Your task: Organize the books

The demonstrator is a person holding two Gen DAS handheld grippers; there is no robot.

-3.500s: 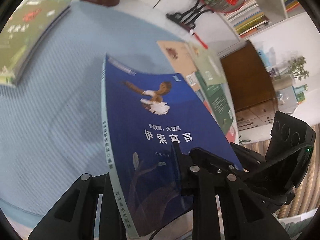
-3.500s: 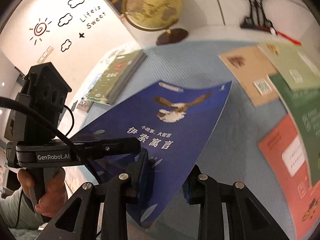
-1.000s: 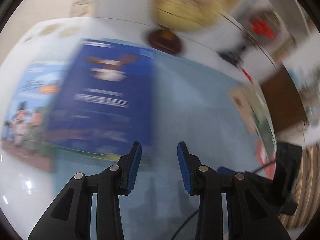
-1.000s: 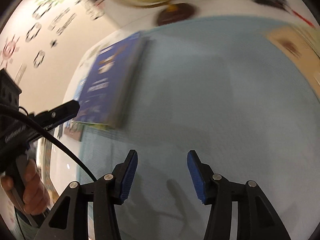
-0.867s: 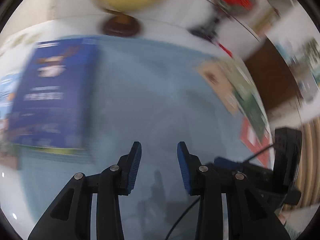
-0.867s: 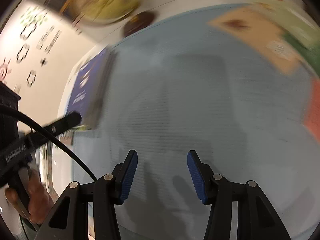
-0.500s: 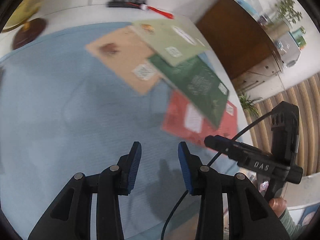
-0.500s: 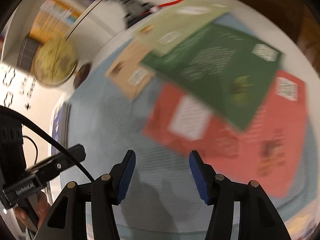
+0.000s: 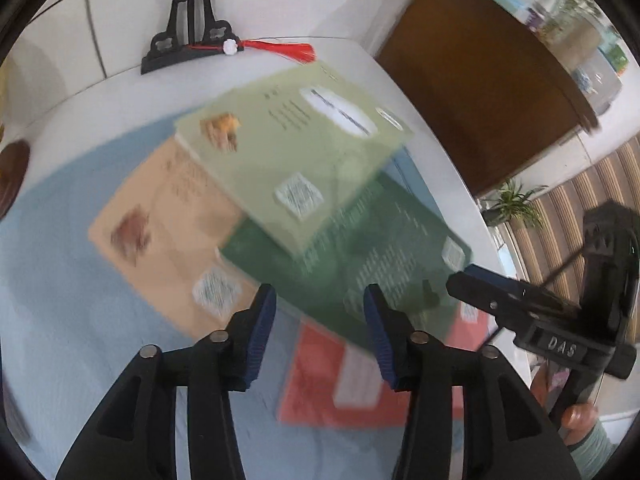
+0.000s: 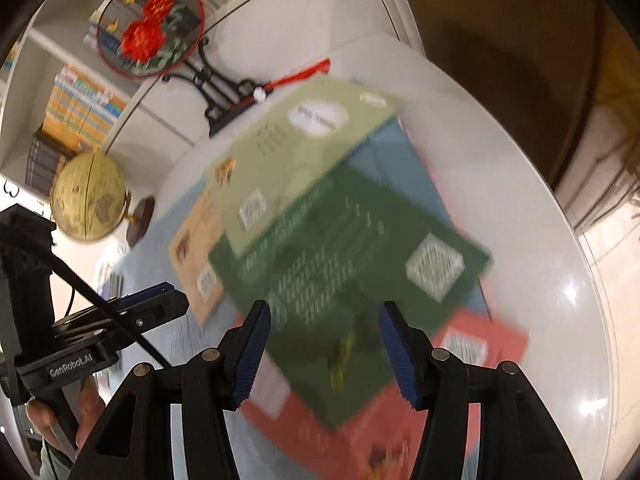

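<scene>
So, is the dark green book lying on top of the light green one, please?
No, the light green book overlaps the dark green book.

Pale-green book [image 9: 292, 160] overlaps dark-green book [image 9: 372, 256], red book [image 9: 352, 392].

Both wrist cameras look steeply down from close above the desk [image 9: 60, 112], side by side, sharing the overlapping books [image 9: 288, 160] and the fan stand [image 10: 216, 92].
</scene>
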